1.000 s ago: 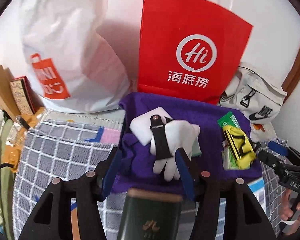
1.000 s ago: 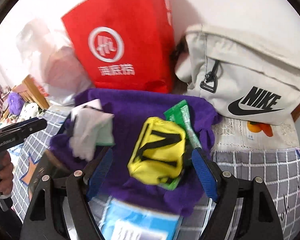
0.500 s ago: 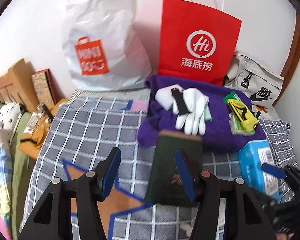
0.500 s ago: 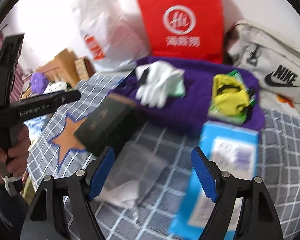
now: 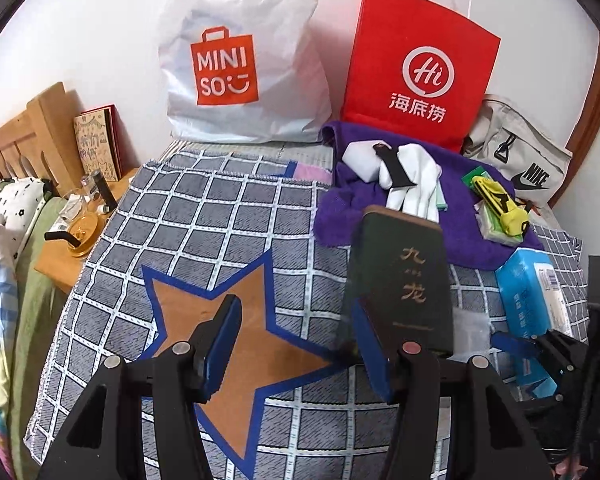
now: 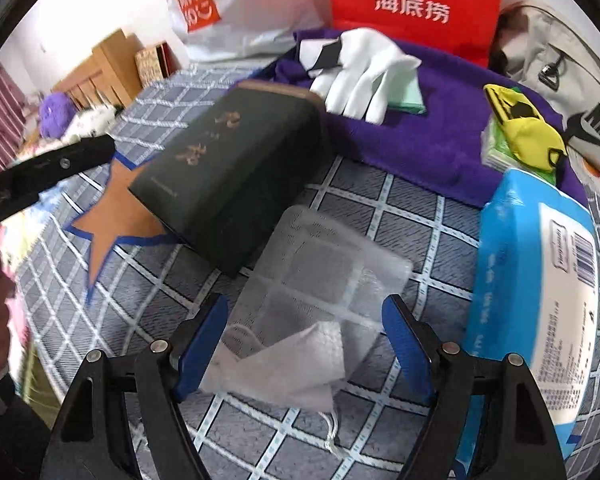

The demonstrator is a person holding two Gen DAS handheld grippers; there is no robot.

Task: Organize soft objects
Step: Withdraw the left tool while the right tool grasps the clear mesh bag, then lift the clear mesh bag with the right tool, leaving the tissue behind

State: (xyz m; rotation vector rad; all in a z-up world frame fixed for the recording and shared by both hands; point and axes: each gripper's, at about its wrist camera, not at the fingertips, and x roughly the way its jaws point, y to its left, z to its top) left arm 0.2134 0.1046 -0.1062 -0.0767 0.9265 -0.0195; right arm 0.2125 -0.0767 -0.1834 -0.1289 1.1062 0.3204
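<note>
Now the mesh pouch (image 6: 320, 280) lies on the checked cloth (image 5: 204, 216), between the open jaws of the right hand-held gripper (image 6: 306, 338), untouched. Left sits a dark box (image 6: 236, 168), right a blue pack (image 6: 540, 280). Farther left, the left hand-held gripper (image 5: 296, 344) gapes empty over the star (image 5: 228, 312).

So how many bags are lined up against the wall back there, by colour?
White plastic bag: 1
Red paper bag: 1
Beige Nike bag: 1
Total: 3

Bright, even light; fisheye-warped edges, slight blur.
</note>
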